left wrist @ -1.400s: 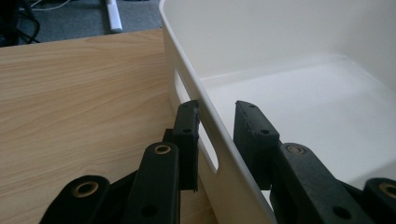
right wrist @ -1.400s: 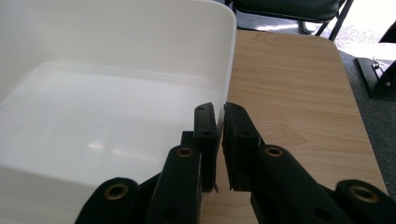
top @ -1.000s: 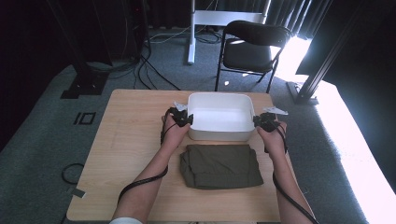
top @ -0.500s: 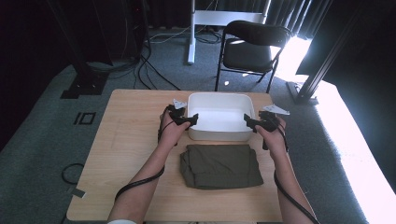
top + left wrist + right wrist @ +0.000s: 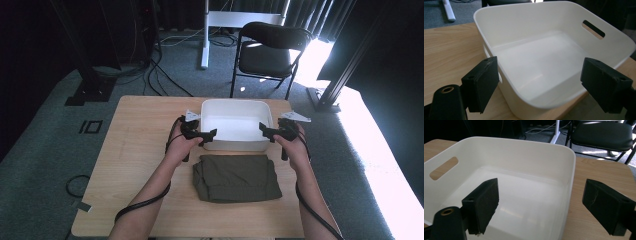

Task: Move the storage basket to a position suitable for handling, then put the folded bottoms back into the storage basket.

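Note:
An empty white plastic bin (image 5: 235,111) with handle slots stands on the wooden table (image 5: 140,135), and a folded olive-green cloth (image 5: 235,177) lies just in front of it. My left gripper (image 5: 210,134) hovers at the bin's left near corner. Its jaws have just been opening; the bin (image 5: 544,27) wall lies between them untouched in the left gripper (image 5: 541,75) view. My right gripper (image 5: 263,129) is at the bin's right side. Its jaws have also just been opening, and they straddle the bin (image 5: 506,152) rim in the right gripper (image 5: 542,195) view without pressing on it.
A black folding chair (image 5: 270,47) stands on the carpet beyond the table. A white desk leg (image 5: 205,35) and cables lie farther back. Bare tabletop stretches to the left of the bin, and a narrow strip lies to its right.
Both grippers were closed at the bin's side edges and now stand open. The left hand has lifted a little and shifted toward the bin. The bin has stayed in place.

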The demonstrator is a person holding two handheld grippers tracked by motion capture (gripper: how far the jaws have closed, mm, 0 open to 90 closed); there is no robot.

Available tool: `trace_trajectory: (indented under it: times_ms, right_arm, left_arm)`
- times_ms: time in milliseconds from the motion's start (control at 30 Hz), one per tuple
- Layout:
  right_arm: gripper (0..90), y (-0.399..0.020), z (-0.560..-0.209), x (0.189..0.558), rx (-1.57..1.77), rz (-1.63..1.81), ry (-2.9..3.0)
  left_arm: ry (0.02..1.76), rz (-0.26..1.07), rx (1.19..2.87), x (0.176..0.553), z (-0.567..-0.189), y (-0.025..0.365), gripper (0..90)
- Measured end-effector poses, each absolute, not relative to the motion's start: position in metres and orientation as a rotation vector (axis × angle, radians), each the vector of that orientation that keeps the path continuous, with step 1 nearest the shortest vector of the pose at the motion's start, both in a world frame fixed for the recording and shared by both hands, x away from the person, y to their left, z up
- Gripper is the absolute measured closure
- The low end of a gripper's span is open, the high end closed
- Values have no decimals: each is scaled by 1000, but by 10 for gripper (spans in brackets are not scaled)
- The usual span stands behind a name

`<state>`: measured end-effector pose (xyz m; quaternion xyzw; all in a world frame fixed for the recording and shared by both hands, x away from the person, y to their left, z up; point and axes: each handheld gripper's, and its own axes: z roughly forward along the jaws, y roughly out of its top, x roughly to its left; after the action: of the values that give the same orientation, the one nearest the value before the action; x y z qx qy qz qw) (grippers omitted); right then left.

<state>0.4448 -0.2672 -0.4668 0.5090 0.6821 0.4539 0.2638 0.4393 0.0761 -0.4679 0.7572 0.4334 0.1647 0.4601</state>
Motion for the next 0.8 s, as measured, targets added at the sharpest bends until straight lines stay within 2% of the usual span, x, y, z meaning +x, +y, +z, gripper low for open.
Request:
trace_trajectory:
  times_ms: [400,800]
  right_arm:
    - [135,-259,-458,427,1332,1217,1882]
    - [134,-273,-454,400,1318,1243,1852]
  left_arm:
    - [1057,387,1844,422,-461,81,168]
    - [1012,392,1851,396,-459,81,155]
